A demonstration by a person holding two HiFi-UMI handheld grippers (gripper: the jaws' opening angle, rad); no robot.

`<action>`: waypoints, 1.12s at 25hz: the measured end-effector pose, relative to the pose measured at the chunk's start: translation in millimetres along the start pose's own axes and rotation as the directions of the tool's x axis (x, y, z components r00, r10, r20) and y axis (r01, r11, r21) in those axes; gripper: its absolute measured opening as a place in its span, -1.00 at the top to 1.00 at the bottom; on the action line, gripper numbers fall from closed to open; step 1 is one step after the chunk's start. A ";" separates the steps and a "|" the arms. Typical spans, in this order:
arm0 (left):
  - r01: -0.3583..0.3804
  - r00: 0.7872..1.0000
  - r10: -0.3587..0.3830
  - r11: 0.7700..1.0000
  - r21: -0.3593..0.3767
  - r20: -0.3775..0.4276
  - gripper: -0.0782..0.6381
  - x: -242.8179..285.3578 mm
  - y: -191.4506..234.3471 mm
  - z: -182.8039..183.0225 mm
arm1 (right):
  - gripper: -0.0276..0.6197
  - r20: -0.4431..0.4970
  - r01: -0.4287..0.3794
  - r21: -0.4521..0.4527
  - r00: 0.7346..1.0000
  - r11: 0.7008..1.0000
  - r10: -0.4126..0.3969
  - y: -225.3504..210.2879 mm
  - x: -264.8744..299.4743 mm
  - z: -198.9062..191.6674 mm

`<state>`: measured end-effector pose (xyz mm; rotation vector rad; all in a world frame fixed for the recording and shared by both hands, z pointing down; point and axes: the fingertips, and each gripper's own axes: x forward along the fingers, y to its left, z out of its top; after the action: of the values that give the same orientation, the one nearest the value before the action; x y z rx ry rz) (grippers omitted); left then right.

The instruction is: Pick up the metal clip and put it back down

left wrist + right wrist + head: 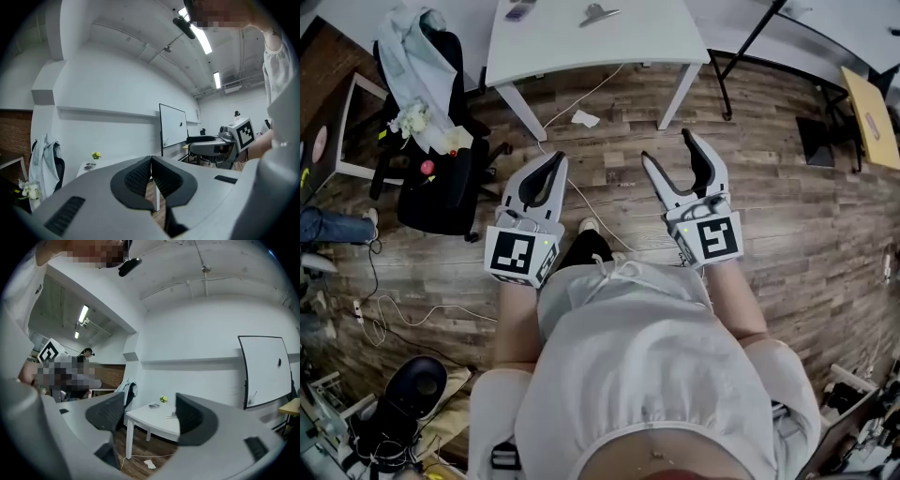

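Note:
The metal clip (598, 13) lies on the white table (581, 42) at the far edge of the head view, well ahead of both grippers. My left gripper (556, 159) is held level over the wooden floor, its jaws shut with nothing between them; its own view shows the pads meeting at the left gripper (151, 160). My right gripper (669, 150) hovers beside it, open and empty. Between the spread pads of the right gripper (149, 412) I see the table (150, 423) some way off, with the clip (171, 416) small on top.
A black office chair (441, 178) draped with a white garment stands left of the table. A dark flat object (520, 9) and a small yellow flower (163, 399) sit on the table. Cables and a paper scrap (585, 118) lie on the floor. A whiteboard (267, 369) stands at the right.

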<state>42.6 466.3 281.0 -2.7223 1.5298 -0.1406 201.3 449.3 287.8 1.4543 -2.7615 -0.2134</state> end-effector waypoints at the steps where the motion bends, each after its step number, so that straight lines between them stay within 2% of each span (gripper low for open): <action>1: -0.003 1.000 0.003 1.000 -0.002 -0.002 0.73 2.0 2.1 0.3 | -0.27 0.002 -0.001 -0.002 1.000 1.000 0.001 -3.3 4.1 -0.1; 3: -0.006 1.000 0.006 1.000 -0.003 -0.006 0.73 6.2 7.8 0.3 | -0.45 0.005 0.021 0.001 1.000 1.000 -0.021 -12.5 12.3 -1.1; 4: -0.006 1.000 0.006 1.000 -0.001 -0.005 0.73 8.3 11.7 -0.7 | -0.47 0.008 0.037 0.004 0.999 0.999 -0.037 -16.8 16.5 -2.0; 7: -0.008 1.000 0.008 1.000 -0.003 -0.004 0.73 17.7 28.1 -5.4 | -0.50 0.003 0.064 0.019 0.998 0.998 -0.064 -26.6 33.4 -7.3; 11: 0.003 1.000 -0.003 1.000 -0.012 -0.007 0.73 43.9 58.4 -13.5 | -0.50 -0.032 0.061 0.036 0.998 0.998 -0.060 -33.2 71.1 -20.8; 21: 0.059 0.998 -0.059 0.997 -0.040 0.008 0.73 151.5 189.9 -14.3 | -0.50 -0.095 0.056 0.012 0.994 0.998 -0.055 -56.0 234.6 -39.0; 28: 0.110 0.994 -0.110 0.993 -0.046 0.018 0.73 227.7 287.5 -8.5 | -0.50 -0.132 0.098 0.037 0.987 0.994 -0.092 -83.5 352.1 -51.4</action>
<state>-85.3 122.7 288.9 -2.8376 1.3970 -0.0864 73.7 107.5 309.9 1.5523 -2.6135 -0.0568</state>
